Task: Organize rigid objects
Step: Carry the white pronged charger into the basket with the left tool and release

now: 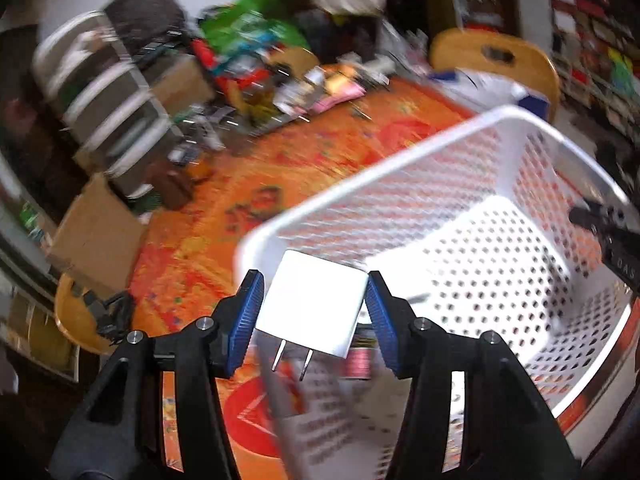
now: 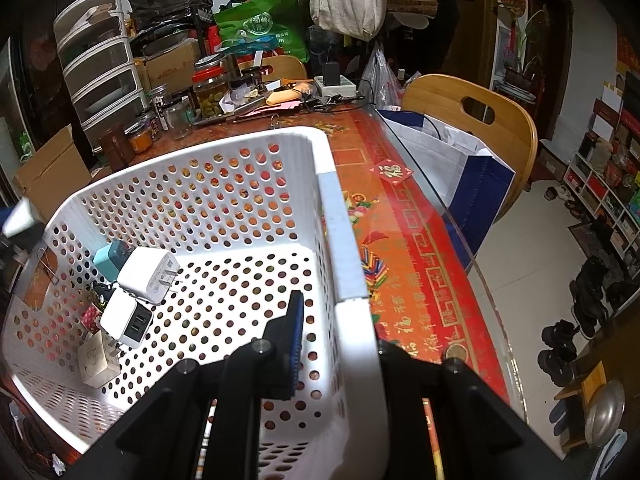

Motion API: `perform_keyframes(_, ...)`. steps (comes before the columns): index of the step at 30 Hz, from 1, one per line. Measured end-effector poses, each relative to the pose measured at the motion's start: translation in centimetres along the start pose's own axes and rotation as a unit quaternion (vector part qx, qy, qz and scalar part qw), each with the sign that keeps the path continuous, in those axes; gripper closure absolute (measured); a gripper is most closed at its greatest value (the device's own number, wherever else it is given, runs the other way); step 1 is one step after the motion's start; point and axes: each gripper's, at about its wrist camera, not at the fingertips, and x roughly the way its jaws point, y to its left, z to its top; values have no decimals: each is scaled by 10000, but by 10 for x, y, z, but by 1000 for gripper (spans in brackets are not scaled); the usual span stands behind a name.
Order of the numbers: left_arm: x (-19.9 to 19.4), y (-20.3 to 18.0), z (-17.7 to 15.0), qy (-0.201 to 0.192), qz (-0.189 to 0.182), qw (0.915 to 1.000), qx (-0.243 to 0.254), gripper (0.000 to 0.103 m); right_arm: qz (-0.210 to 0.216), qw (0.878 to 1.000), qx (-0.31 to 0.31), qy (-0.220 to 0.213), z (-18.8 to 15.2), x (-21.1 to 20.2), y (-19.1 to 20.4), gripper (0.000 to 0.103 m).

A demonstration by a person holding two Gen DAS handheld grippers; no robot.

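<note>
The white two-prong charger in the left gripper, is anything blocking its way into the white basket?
Nothing visible blocks it. The white two-prong charger, in the left hand-held gripper, is at the near rim of the white perforated plastic basket, whose top is open. The right hand-held gripper clamps its side wall.

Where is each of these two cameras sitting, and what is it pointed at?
Left wrist: on the left gripper, looking along its fingers, which clamp a white charger by the basket.
Right wrist: on the right gripper, whose fingers straddle the basket wall; chargers lie inside.
Shared: the basket, the orange tablecloth, the wooden chair.
</note>
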Motion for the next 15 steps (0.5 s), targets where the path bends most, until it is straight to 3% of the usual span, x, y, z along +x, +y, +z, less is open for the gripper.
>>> perform_keyframes(4,31,-44,12,678,-445,9949,603,53,0,10000,3,-1,0,0,0,88)
perform_keyframes(8,60,-68,19,1353,-745,9852,748,53,9,10000,10,-4,-1,0,0,88)
perform_keyframes(15,62,-87,18,1442,-616,9818,1068,53,29,10000,14,-10,-2,1,2,87)
